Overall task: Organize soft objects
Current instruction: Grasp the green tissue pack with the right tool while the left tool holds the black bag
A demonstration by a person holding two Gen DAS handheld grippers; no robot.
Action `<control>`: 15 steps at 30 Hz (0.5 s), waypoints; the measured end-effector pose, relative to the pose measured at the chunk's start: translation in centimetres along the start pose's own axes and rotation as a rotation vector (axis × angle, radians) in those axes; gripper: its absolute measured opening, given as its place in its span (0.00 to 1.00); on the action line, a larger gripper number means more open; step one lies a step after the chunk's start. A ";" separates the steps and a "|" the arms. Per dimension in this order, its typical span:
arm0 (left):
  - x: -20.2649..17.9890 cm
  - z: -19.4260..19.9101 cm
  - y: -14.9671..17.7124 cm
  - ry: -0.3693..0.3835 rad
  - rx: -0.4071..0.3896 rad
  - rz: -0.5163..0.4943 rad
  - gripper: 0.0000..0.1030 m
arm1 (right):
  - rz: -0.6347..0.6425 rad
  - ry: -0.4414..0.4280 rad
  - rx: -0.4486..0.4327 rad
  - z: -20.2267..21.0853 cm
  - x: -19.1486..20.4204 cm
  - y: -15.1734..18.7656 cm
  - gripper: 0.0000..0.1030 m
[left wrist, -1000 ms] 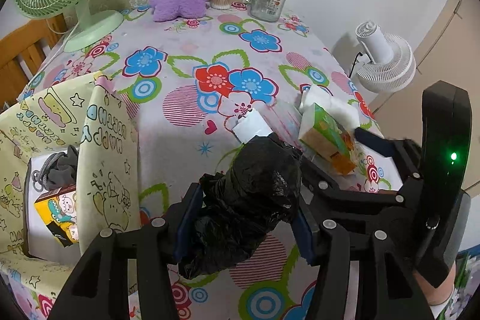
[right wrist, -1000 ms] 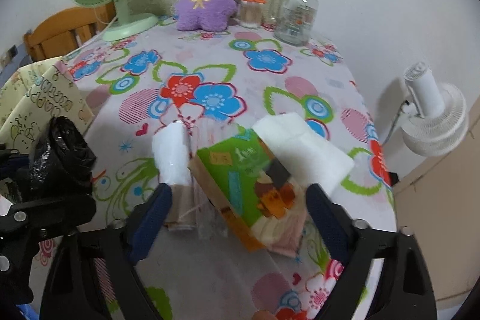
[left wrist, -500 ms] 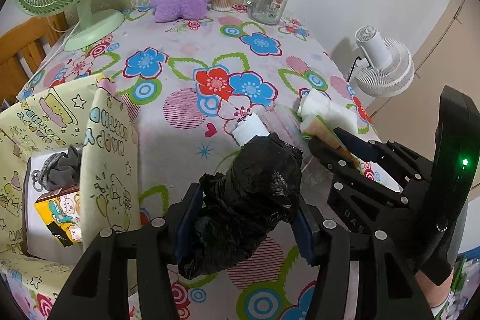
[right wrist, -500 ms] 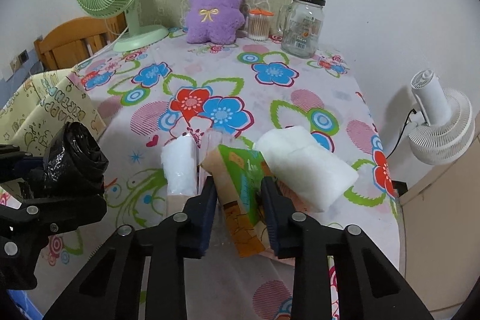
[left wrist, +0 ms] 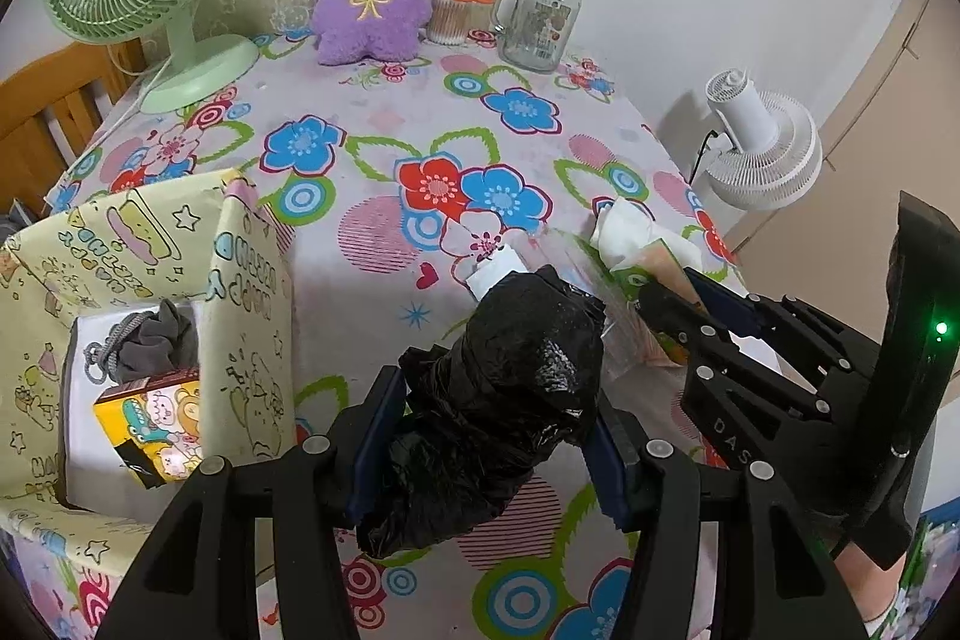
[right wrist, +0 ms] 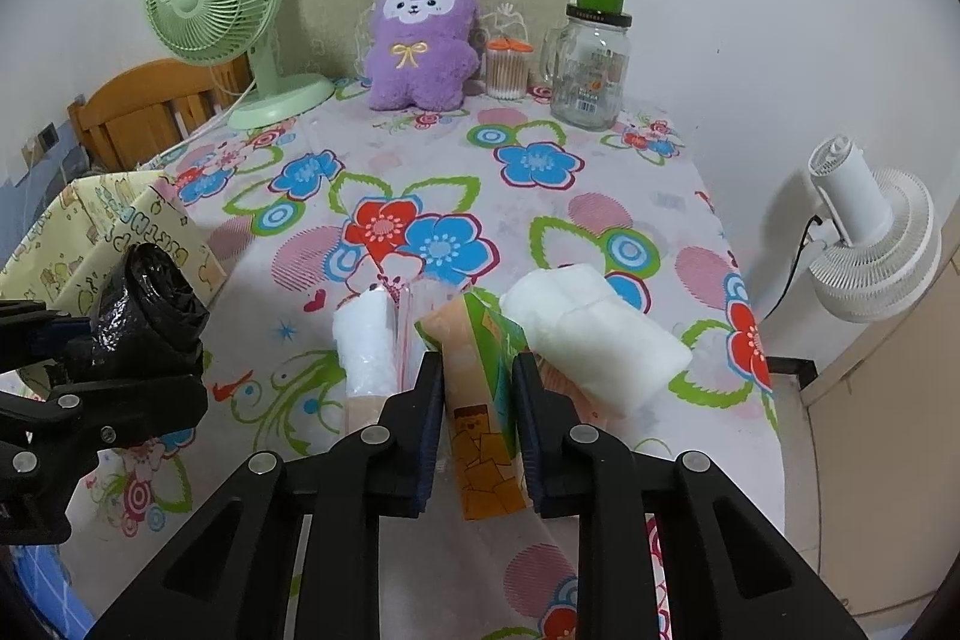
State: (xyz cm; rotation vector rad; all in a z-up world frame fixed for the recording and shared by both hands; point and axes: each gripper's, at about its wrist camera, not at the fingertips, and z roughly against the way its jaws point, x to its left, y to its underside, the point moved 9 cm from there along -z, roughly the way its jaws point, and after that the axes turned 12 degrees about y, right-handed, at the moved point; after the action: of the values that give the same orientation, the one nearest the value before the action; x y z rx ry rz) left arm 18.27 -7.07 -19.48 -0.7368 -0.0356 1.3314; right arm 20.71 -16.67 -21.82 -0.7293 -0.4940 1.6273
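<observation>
Since a second ago the right gripper has gone from wide open around the green-and-orange soft tissue pack to clamped on it, jaws pinching its narrow sides; pack stands on edge, squeezed, low over the floral-print tabletop. Left gripper unchanged: jaws partly closed on the crinkly black plastic bag roll, glossy, cylinder-shaped, tilted forward, held above the tabletop near its front edge.

White cloth roll in clear wrap lies just left of the tissue pack, touching or nearly so. White folded fluffy towel lies just right of it, against the pack. Yellow cartoon-print cardboard box sits at the tabletop's left edge, flaps up; inside, a grey drawstring pouch and a yellow cartoon tissue pack.

At the far edge: purple plush bunny, green desk fan, glass mug jar with green lid, cotton-swab tub. White floor fan stands off the tabletop to the right. Wooden chair back behind left.
</observation>
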 end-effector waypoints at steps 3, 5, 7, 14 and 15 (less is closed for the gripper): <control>0.2 0.5 -0.1 -0.010 -0.011 0.000 0.57 | -0.003 0.001 -0.012 0.5 0.0 -0.2 0.25; 0.3 0.8 -0.1 -0.009 -0.015 0.004 0.57 | -0.005 0.002 -0.017 0.8 0.0 -0.3 0.24; 0.4 1.2 -0.2 -0.012 -0.022 0.006 0.57 | -0.004 0.002 -0.024 1.1 0.0 -0.5 0.24; 0.3 2.3 -0.4 -0.012 -0.044 0.005 0.57 | 0.005 0.006 -0.044 2.2 0.4 -1.0 0.24; 0.3 2.5 -0.4 -0.012 -0.048 0.004 0.57 | 0.007 0.007 -0.047 2.4 0.5 -1.1 0.24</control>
State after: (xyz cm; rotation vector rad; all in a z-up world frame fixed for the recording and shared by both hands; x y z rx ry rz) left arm 17.62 -5.66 -17.40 -0.7703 -0.0762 1.3426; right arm 19.83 -15.79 -19.46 -0.7714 -0.5268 1.6237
